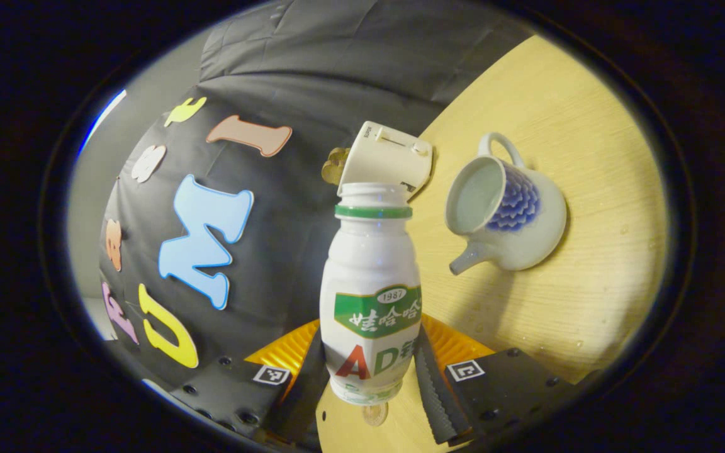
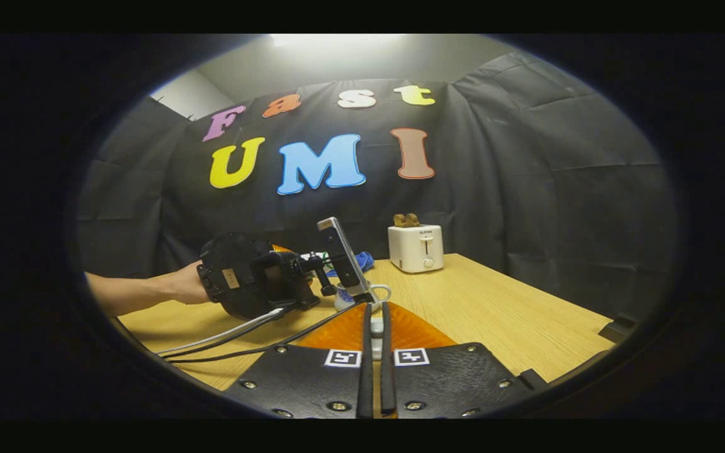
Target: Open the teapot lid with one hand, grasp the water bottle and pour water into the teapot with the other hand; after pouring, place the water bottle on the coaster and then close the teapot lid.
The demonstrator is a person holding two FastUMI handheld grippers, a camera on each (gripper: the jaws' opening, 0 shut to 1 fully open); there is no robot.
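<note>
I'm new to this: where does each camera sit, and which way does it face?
Left gripper view: rides the left tool, whose fingers are shut on the water bottle; looks toward the open teapot on the table.
Right gripper view: rides the right tool, apparently pinching the teapot lid; faces across the table to the wall; a hand holds the other tool.
Both show the toaster and table.
</note>
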